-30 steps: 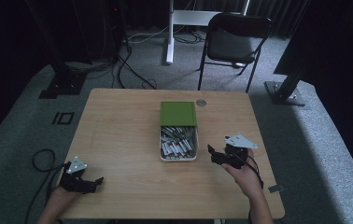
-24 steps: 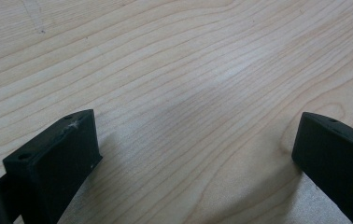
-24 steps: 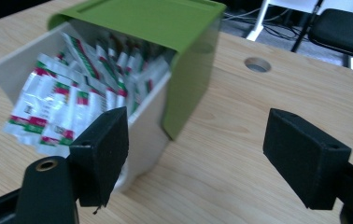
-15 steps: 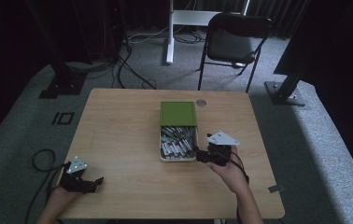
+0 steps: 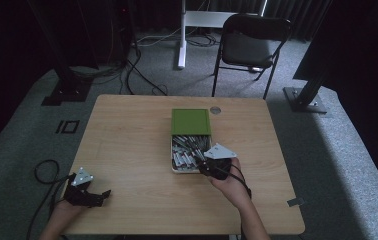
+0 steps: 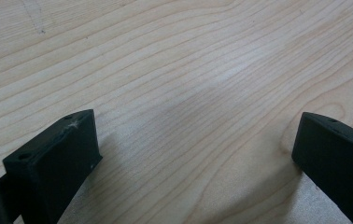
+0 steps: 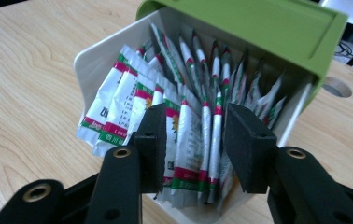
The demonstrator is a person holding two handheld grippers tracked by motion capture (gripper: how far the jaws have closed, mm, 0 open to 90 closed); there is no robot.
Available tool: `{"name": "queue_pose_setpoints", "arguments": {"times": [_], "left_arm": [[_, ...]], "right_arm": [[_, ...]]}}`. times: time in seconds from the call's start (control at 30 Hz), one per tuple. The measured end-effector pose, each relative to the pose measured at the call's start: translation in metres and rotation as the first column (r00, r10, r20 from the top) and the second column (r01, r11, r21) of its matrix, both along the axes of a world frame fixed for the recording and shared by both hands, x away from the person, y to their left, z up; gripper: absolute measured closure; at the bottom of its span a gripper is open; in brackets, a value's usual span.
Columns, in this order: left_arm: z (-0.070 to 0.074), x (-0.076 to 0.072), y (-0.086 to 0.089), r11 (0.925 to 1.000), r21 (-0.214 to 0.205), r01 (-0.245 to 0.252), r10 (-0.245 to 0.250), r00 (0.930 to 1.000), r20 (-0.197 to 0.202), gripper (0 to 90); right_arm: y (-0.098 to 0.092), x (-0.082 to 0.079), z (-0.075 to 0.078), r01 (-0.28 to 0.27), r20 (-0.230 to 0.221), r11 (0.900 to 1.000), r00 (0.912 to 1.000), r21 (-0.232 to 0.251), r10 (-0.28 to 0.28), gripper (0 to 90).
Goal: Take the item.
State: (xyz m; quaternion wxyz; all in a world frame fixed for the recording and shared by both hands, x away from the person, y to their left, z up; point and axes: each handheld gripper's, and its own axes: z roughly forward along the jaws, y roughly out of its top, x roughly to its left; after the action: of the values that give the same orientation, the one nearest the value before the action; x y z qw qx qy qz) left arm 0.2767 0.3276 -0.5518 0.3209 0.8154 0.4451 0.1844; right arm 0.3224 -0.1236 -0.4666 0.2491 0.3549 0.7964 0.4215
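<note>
Since the earlier frames, the right gripper (image 5: pixel 203 161) had been carried leftward across the wooden table (image 5: pixel 127 135) from a spot well to the right of the box, until its jaws were set over the near right part of the white box (image 5: pixel 174 169); the left gripper (image 5: pixel 97 196) had been kept at the near left corner of the table throughout. In the high view, the box was seen near the middle of the table, its far half covered by a green lid (image 5: pixel 191 121) and its near half uncovered and packed with sachets (image 5: pixel 184 150). In the right gripper view, the sachets (image 7: pixel 184 126) were shown as white packets with green and red bands, stood on edge in a fan inside the white box (image 7: pixel 95 60), with the green lid (image 7: pixel 254 23) above them. The right gripper (image 7: pixel 194 140) was held partly spread, its two black jaws placed on either side of a few upright sachets; whether the pads were pressed against them could not be told. In the left gripper view, the left gripper (image 6: pixel 195 149) was seen widely spread just above bare wood grain (image 6: pixel 174 70), nothing being held between its jaws. A round cable hole (image 5: pixel 215 110) was noted in the tabletop just beyond the lid, and a black folding chair (image 5: pixel 249 47) was stood past the far edge.
</note>
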Motion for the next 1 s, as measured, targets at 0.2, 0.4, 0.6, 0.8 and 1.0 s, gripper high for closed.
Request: {"name": "queue_pose_setpoints", "arguments": {"times": [0.2,0.4,0.6,0.8,1.0], "left_arm": [[0.0,0.0,0.0,1.0,0.0,0.0,0.0,1.0,0.0,1.4],[0.0,0.0,0.0,1.0,-0.001,-0.001,0.001,1.0,-0.001,1.4],[0.0,0.0,0.0,1.0,0.001,0.001,-0.001,1.0,-0.001,1.4],[0.0,0.0,0.0,1.0,0.001,0.0,0.0,1.0,-0.001,1.4],[0.0,0.0,0.0,1.0,0.001,0.001,-0.001,1.0,-0.001,1.4]], "right_arm": [[0.008,0.003,-0.01,-0.014,-0.019,0.9999,0.9997,-0.004,0.013,69.9],[0.016,0.008,-0.02,0.004,-0.039,0.9998,0.9992,-0.021,-0.004,73.2],[0.021,0.013,-0.03,0.053,-0.047,0.9973,0.9974,-0.052,-0.055,77.2],[0.025,0.013,-0.034,0.073,-0.028,0.9934,0.9967,-0.088,-0.076,76.7],[0.027,0.014,-0.036,0.087,-0.028,0.991,0.9955,-0.102,-0.09,80.1]]}}
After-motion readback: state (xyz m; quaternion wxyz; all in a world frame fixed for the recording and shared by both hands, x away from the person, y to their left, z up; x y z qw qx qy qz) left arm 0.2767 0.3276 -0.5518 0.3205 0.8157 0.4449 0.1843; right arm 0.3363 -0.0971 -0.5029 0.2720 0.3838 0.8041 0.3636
